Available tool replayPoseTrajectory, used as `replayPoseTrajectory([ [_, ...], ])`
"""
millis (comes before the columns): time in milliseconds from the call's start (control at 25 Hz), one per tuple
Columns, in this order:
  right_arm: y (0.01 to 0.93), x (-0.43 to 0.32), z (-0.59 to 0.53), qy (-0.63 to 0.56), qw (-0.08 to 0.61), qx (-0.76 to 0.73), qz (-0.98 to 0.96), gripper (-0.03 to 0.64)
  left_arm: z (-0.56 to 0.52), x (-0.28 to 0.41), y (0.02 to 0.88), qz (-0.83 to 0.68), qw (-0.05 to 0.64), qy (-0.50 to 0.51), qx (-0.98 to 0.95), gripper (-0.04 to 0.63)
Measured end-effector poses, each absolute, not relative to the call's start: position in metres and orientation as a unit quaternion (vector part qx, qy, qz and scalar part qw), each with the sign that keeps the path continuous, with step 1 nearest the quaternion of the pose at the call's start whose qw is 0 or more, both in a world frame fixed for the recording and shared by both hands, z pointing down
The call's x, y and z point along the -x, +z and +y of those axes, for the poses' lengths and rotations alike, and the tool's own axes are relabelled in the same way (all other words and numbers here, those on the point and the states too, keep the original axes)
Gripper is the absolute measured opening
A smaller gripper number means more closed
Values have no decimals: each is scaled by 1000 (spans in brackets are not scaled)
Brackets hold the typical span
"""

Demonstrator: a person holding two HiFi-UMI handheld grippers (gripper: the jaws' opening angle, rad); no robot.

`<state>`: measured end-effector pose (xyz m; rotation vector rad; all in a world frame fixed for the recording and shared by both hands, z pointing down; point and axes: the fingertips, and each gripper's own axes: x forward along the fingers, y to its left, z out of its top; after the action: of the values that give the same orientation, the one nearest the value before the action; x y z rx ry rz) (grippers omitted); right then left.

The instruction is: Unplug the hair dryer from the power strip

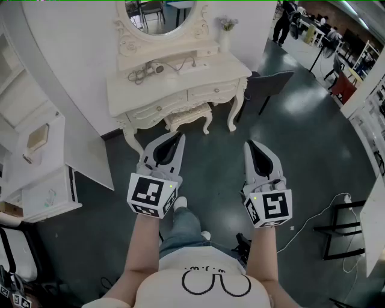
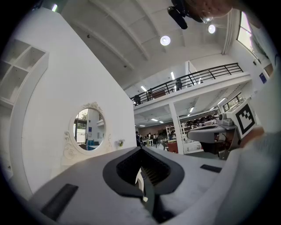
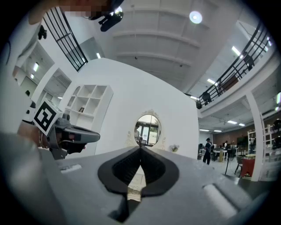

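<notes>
Both grippers are closed and empty. We count two, the left gripper (image 1: pixel 179 136) and the right gripper (image 1: pixel 248 144), and each gripper view shows its jaws pressed together with nothing between them. They sit side by side, roughly level, well in front of the dressing table (image 1: pixel 207 73) and aimed toward it.

We count one hair dryer (image 1: pixel 157 68), lying on the dressing table top left of centre, below the mirror (image 1: pixel 159 15). One dark cord (image 1: pixel 139 75) is bunched just left of it. The dryer is too small for us to call its long axis or which way the nozzle points.

We also count one oval mirror, one small vase (image 1: pixel 225 30) at the table's back right corner, and one stool (image 1: pixel 189 114) tucked under the table front. One dark chair (image 1: pixel 271 84) stands just right of the table and one white shelf unit (image 1: pixel 36 156) well to its left.

The table is cream and ornate, against a white curved wall. The floor (image 1: pixel 301 138) is dark and glossy. The hall is open, with a railed balcony, and there are people far off to the right of the table.
</notes>
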<state>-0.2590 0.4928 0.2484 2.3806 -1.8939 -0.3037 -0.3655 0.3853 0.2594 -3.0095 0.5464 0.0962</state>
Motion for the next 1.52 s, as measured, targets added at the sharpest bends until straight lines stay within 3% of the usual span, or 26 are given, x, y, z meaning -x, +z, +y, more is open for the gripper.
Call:
replayPoseTrajectory([
  [560,256,197,448,-90,37,-784,-613,2,316,326,272,208,16,49,977,-2],
  [1520,266,42,156,-74,76,-771,-628,2,30,156,295,196,-15,28,980,-2],
])
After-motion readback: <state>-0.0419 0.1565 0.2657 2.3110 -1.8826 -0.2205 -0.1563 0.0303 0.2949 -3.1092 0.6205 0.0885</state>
